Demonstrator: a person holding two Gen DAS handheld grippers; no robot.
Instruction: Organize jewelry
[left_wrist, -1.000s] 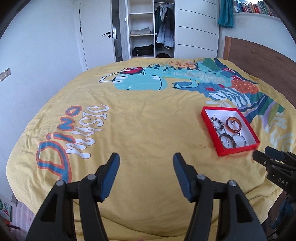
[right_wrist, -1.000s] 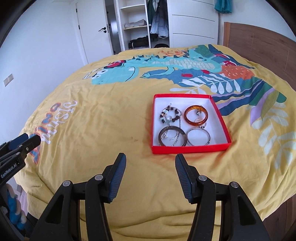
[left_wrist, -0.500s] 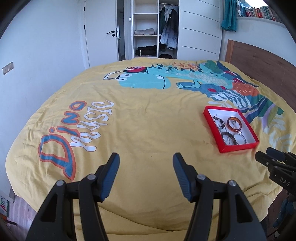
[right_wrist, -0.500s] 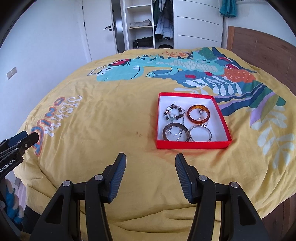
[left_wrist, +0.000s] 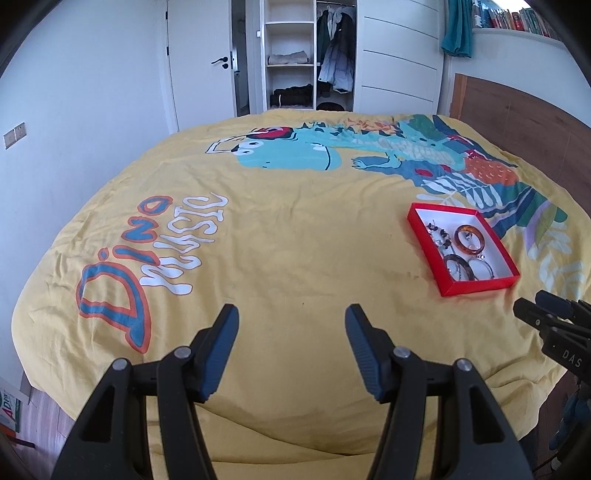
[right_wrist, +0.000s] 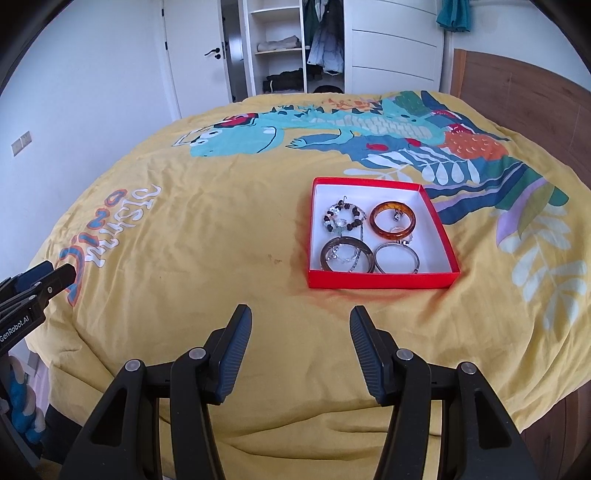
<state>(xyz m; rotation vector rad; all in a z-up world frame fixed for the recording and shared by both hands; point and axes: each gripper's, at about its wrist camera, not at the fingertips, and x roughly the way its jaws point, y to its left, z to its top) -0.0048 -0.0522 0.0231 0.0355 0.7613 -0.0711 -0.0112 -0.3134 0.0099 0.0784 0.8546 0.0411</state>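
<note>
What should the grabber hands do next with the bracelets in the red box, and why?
Probably the right gripper should ease forward toward the red box. Both it and the left gripper are open, empty and short of the box, while the right one faces it almost straight on. The amber bangle and three other bracelets lie inside, untouched.

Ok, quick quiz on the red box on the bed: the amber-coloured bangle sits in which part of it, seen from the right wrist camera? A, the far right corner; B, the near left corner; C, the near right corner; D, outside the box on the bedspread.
A: the amber bangle lies in the far right corner of the red box, behind the silver bangle and to the right of the beaded bracelet.
</note>
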